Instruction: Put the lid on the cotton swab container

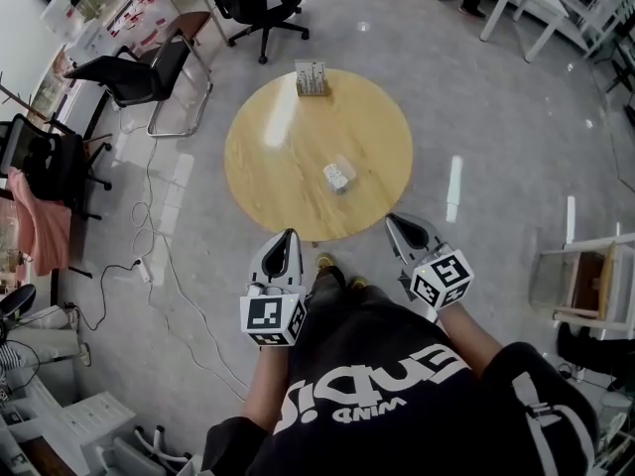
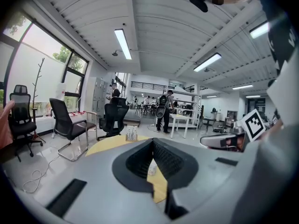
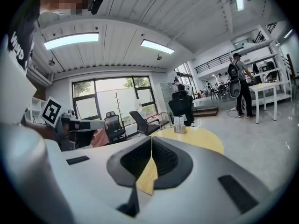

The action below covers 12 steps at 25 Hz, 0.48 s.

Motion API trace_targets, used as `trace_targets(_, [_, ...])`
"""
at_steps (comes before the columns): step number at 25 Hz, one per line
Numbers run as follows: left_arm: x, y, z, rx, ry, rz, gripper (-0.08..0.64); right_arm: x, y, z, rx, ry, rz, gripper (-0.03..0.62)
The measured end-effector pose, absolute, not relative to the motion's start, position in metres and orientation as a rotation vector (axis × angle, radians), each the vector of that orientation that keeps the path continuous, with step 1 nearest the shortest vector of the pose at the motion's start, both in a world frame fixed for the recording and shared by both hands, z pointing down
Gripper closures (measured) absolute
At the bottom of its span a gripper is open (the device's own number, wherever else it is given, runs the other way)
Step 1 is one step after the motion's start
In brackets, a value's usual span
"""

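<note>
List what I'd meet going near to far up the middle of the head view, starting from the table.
round table → cotton swab container → upright holder at the table's far edge → black office chair

The near half of the round light-wood desk point(image 1: 283, 181) is lying open; a small upright clear holder point(image 1: 311, 78) is standing at its far edge.

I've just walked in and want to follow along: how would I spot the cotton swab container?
Find the round wooden table in the head view. Two small things stand on it: a holder at the far rim and the container just right of centre, toward the near side. The container is the low, whitish one; the holder is taller.
</note>
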State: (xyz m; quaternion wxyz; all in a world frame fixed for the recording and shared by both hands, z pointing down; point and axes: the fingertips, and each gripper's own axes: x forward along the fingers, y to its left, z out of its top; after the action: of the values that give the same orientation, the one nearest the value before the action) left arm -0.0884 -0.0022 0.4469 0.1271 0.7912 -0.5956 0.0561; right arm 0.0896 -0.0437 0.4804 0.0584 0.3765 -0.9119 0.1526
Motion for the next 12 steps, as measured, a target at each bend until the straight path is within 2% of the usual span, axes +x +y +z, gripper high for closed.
trace_targets(12, [-0.112, -0.077, 0.441, 2.394, -1.645, 0.18, 0.549, 0.064, -0.108, 0.472, 1.303, -2.735, 0.372, 0.589])
